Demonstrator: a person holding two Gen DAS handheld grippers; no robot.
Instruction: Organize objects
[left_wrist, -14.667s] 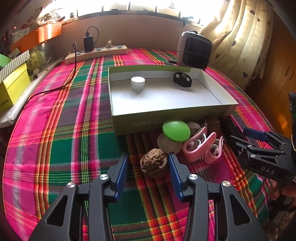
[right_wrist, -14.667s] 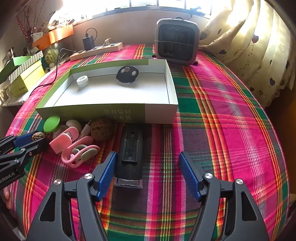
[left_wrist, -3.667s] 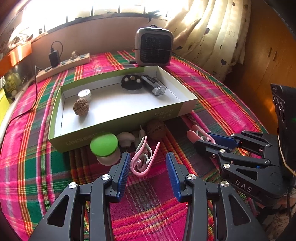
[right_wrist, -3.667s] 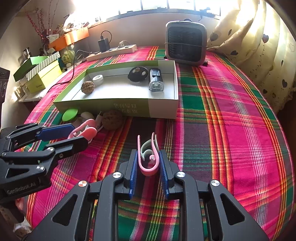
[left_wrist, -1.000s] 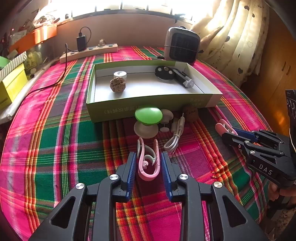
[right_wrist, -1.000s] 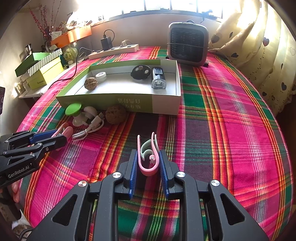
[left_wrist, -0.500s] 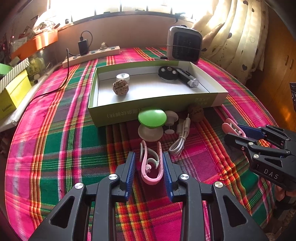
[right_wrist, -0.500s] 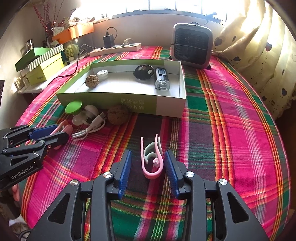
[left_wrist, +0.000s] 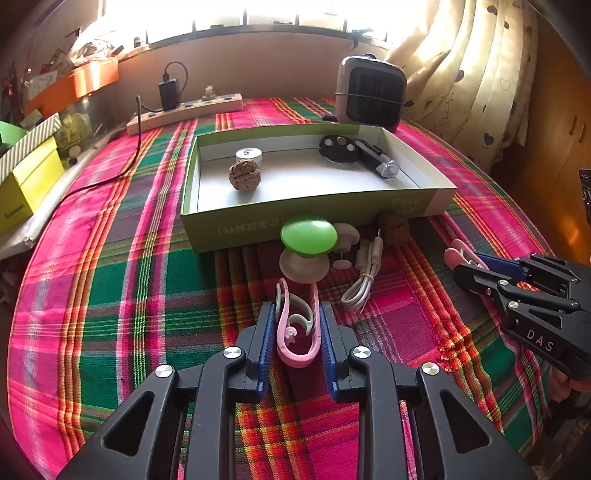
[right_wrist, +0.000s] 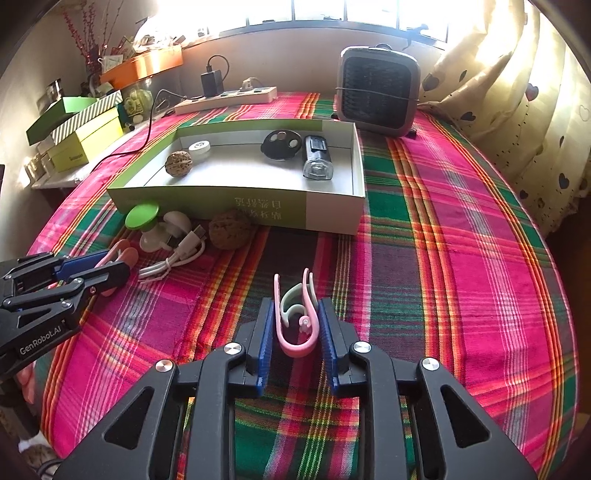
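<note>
Through my left wrist camera, the left gripper (left_wrist: 297, 334) has just closed and its blue pads are now clamped on a pink clip (left_wrist: 297, 325) lying on the plaid tablecloth (left_wrist: 110, 295). My landmark is the green box (left_wrist: 314, 218): this clip sits well in front of its near wall. Just in front of that wall I see a green cap (left_wrist: 308, 236), a white cable (left_wrist: 364, 277) and a walnut (left_wrist: 394, 227). Inside the box lie another walnut (left_wrist: 244, 176), a small white disc (left_wrist: 249, 155), a round black piece (left_wrist: 338, 148) and a black light (left_wrist: 376, 158). To the right of the box, my right gripper (left_wrist: 469, 264) shows with something pink at its tips.

From the right wrist camera, the right gripper (right_wrist: 297, 332) has also just drawn together, and its pads squeeze a second pink clip (right_wrist: 295, 317), which rests on the cloth in front of the green box's (right_wrist: 240, 206) right end. Left of the box's near wall, the left gripper (right_wrist: 107, 267) is visible with pink showing between its fingers. A small heater (right_wrist: 378, 92) stands behind the box.
</note>
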